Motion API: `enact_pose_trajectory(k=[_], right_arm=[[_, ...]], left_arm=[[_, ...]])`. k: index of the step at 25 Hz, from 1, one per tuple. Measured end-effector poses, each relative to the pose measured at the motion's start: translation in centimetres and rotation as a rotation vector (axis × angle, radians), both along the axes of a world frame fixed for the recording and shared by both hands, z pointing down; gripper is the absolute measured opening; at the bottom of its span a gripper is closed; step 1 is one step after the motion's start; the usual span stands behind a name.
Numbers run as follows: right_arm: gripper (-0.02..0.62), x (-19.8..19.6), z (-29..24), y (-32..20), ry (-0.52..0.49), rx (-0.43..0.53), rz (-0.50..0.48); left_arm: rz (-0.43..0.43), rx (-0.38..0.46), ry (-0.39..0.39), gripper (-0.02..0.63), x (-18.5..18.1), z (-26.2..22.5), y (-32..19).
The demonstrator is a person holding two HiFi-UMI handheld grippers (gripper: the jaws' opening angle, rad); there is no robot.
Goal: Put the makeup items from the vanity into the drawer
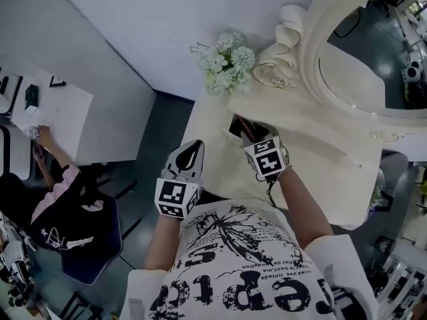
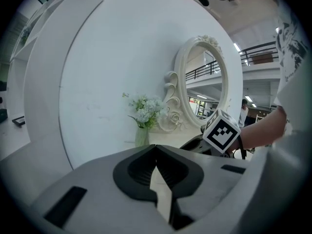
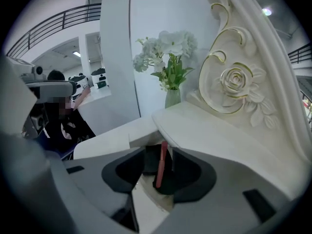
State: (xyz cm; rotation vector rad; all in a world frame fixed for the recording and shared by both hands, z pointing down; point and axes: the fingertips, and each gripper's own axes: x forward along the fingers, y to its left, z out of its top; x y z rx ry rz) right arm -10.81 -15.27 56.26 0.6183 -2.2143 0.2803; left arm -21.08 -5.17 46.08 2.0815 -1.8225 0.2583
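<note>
In the head view an open drawer [image 1: 236,126] juts from the left end of the cream vanity [image 1: 320,162], with dark items inside. My right gripper [image 1: 252,134] points down into it. In the right gripper view a thin red makeup pencil [image 3: 161,164] stands upright between the jaws of the right gripper [image 3: 153,149], over the drawer's dark inside [image 3: 148,161]. The jaws stand apart and there is a gap on the pencil's left side. My left gripper [image 1: 193,149] hovers left of the drawer, off the vanity's edge. The left gripper [image 2: 156,149] has its tips touching and holds nothing.
A vase of white flowers [image 1: 227,62] stands at the vanity's back left corner, beside the carved oval mirror [image 1: 373,52]. A white wall panel [image 1: 100,105] runs along the left. A seated person [image 1: 63,199] works at a white desk [image 1: 40,105] beyond it.
</note>
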Motion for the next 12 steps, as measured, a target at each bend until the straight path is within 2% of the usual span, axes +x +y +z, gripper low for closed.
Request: enact_pose_trajectory(k=[8, 12], right_arm=[[0.164, 1.7, -1.5, 0.2, -0.052, 0.012, 0.065], [0.16, 2.4, -3.4, 0.8, -0.129, 0.034, 0.088]], left_arm=[[0.037, 0.021, 0.003, 0.018, 0.9, -0.6, -0.5], [0.069, 0.032, 0.0, 0.019, 1.6, -0.9, -0.5]])
